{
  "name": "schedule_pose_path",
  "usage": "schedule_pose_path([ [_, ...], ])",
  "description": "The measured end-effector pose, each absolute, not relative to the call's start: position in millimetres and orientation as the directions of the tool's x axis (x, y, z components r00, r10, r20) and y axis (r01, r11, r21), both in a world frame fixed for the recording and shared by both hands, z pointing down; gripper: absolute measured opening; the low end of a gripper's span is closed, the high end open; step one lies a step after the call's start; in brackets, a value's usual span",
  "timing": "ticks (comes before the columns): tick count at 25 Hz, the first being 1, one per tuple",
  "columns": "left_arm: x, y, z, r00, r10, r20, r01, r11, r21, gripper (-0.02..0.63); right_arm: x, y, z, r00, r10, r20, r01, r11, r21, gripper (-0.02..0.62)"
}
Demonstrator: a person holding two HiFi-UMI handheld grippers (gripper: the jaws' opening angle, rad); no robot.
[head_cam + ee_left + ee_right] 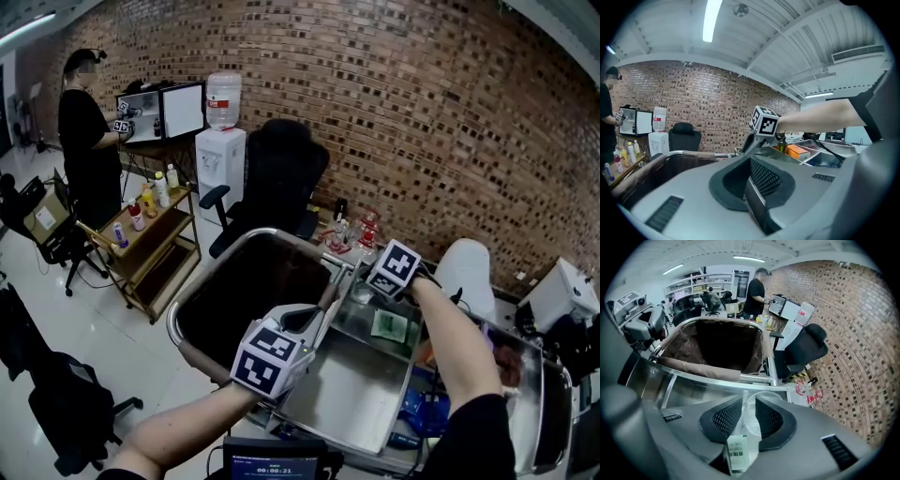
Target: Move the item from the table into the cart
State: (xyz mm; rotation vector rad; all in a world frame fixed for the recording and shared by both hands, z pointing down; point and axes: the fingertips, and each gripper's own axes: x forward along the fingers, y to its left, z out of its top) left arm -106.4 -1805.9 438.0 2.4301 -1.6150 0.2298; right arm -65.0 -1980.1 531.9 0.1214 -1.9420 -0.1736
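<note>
Our right tool (749, 401) stands open, its meshed black pads (726, 418) apart, with a small flat white-and-green box (737, 453) between them near their base. Just past its tips we see a clear round thing (758, 422) on the shiny steel bench (651, 383), and beyond it the dark-lined cart (771, 362) with a tubular rim. Our left tool (751, 168) is closed, empty.

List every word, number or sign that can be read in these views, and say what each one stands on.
"00:00:21", on the small dark screen at the head view's bottom edge; the digits are tiny, so the first ones are unsure.
On the small white carton with a green stripe: Chinese print, too blurred to read.
On the clear water-cooler bottle: a red label, too small to read.
</note>
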Motion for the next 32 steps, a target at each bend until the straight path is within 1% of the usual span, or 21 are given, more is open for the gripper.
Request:
schedule_pose_path([
  [4, -93, -1802, 433, 0.399, -0.889, 0.223, -0.917, -0.387, 0.095, 0.0, -49, -1968, 511, -0.417, -0.189, 0.889, -0.051, 0.982, 0.185, 0.072],
  [7, -76, -1794, 423, 0.414, -0.887, 0.203, -0.91, -0.403, 0.093, 0.0, -30, -1947, 483, -0.497, -0.215, 0.841, -0.11, 0.977, 0.185, 0.072],
  [9, -57, -1785, 411, 0.434, -0.881, 0.188, -0.901, -0.425, 0.086, 0.0, -14, -1935, 457, -0.575, -0.251, 0.779, -0.179, 0.967, 0.179, 0.071],
  [12, -20, -1770, 391, 0.483, -0.863, 0.149, -0.875, -0.481, 0.051, 0.0, 12, -1916, 411, -0.695, -0.317, 0.646, -0.3, 0.944, 0.139, 0.072],
  [14, -2, -1761, 378, 0.512, -0.849, 0.132, -0.859, -0.508, 0.067, 0.0, 29, -1895, 381, -0.74, -0.368, 0.563, -0.368, 0.922, 0.119, 0.072],
  [17, 12, -1751, 361, 0.529, -0.841, 0.111, -0.848, -0.52, 0.104, 0.0, 55, -1858, 344, -0.774, -0.423, 0.471, -0.419, 0.9, 0.12, 0.072],
  [22, 27, -1732, 342, 0.553, -0.831, 0.064, -0.832, -0.546, 0.099, 0.0, 102, -1792, 300, -0.832, -0.463, 0.307, -0.452, 0.885, 0.109, 0.069],
  [23, 24, -1729, 341, 0.553, -0.832, 0.044, -0.829, -0.545, 0.123, 0.0, 110, -1777, 295, -0.846, -0.462, 0.268, -0.45, 0.887, 0.109, 0.028],
  [24, 22, -1725, 339, 0.553, -0.833, 0.019, -0.825, -0.544, 0.157, 0.0, 119, -1762, 290, -0.858, -0.459, 0.231, -0.446, 0.888, 0.109, 0.014],
  [26, 18, -1716, 337, 0.549, -0.836, -0.01, -0.82, -0.541, 0.184, 0.0, 136, -1736, 282, -0.865, -0.474, 0.166, -0.461, 0.881, 0.112, 0.014],
  [28, 15, -1712, 339, 0.544, -0.839, 0.005, -0.831, -0.538, 0.141, 0.0, 147, -1723, 279, -0.847, -0.517, 0.125, -0.505, 0.855, 0.12, 0.014],
  [32, 24, -1710, 352, 0.547, -0.836, 0.042, -0.837, -0.546, 0.029, 0.0, 166, -1709, 301, -0.813, -0.574, 0.098, -0.567, 0.819, 0.093, 0.003],
])
